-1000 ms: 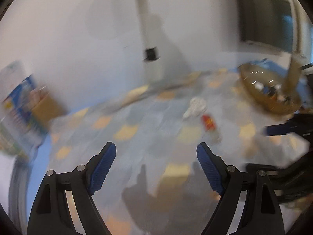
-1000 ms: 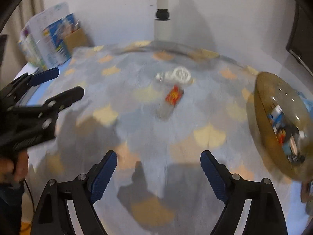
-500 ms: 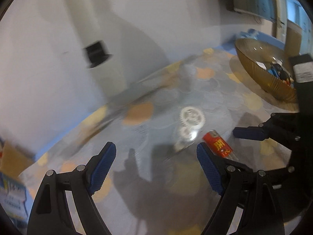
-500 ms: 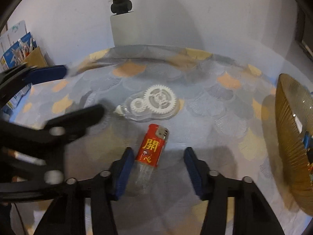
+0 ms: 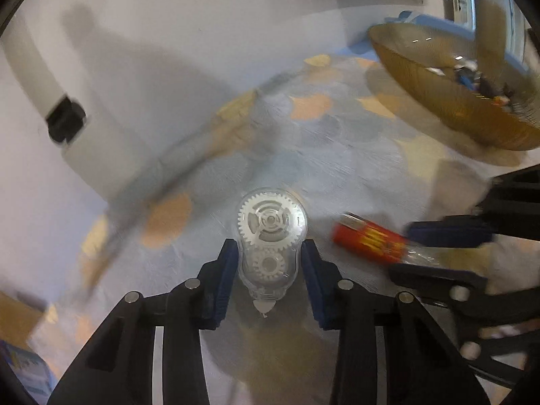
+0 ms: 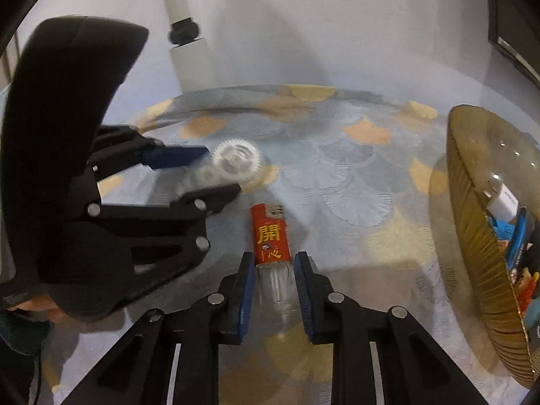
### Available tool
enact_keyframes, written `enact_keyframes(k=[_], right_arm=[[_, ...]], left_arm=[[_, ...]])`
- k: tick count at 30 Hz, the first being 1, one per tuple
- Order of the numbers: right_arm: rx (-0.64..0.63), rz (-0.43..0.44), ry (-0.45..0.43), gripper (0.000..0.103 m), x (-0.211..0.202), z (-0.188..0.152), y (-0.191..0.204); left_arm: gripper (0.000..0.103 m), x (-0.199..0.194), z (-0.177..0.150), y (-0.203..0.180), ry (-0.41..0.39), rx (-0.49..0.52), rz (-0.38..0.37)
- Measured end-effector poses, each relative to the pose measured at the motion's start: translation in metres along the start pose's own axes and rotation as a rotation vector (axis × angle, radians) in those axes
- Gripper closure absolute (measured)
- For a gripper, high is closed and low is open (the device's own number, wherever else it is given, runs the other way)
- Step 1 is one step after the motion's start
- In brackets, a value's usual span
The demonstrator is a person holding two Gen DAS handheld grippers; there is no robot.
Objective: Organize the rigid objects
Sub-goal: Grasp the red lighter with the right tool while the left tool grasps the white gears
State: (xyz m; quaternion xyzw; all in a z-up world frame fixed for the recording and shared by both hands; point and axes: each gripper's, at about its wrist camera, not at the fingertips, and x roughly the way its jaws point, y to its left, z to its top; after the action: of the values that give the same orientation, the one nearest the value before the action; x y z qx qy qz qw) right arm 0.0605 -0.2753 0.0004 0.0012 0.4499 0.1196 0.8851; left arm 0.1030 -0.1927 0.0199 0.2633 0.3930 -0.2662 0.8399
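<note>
Right wrist view looks down on the counter [image 6: 337, 155], covered with a grey-blue cloth patterned in pale orange fans. At the right edge sits a ribbed amber glass bowl [image 6: 472, 236] that already holds a white plug-like piece and some blue and dark items, too small to name. Well left of it, the left tool [image 6: 209, 172] reaches in from the side, a hand visible behind its black body. Its jaws have just been closing, and the left wrist view shows the blue pads touching both flanks of a clear correction tape dispenser [image 5: 270, 246] with white gears inside, which lies flat on the cloth with its tip toward the camera. Just beside it lies a lighter [image 6: 271, 239], red label with gold characters, clear tank below. The right tool [image 6: 272, 280] has also just been closing and its pads now clamp the lighter's clear tank end.
</note>
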Motion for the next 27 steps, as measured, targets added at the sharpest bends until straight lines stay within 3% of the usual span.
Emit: enact_keyframes(k=[8, 12, 19, 20, 21, 24, 27], right_arm=[[-0.03, 0.111, 0.05, 0.081, -0.031, -0.037, 0.015], [-0.108, 0.103, 0.049, 0.081, -0.058, -0.071, 0.038], [-0.224, 0.097, 0.056, 0.081, -0.095, -0.128, 0.056], [-0.213, 0.106, 0.055, 0.081, -0.098, -0.133, 0.054], [-0.206, 0.11, 0.056, 0.081, -0.099, -0.134, 0.052], [-0.16, 0.123, 0.067, 0.079, -0.102, -0.136, 0.046], [-0.116, 0.15, 0.079, 0.072, -0.103, -0.137, 0.044]], left_arm=[[0.068, -0.068, -0.073, -0.022, 0.027, -0.094, -0.079], [0.068, -0.102, -0.121, -0.041, 0.036, -0.151, -0.094], [0.067, -0.141, -0.168, -0.063, 0.03, -0.274, -0.118], [0.065, -0.142, -0.17, -0.065, 0.026, -0.285, -0.101], [0.056, -0.142, -0.171, -0.065, 0.025, -0.297, -0.087], [0.052, -0.143, -0.177, -0.063, 0.009, -0.354, -0.074], [0.033, -0.144, -0.178, -0.063, 0.007, -0.383, -0.07]])
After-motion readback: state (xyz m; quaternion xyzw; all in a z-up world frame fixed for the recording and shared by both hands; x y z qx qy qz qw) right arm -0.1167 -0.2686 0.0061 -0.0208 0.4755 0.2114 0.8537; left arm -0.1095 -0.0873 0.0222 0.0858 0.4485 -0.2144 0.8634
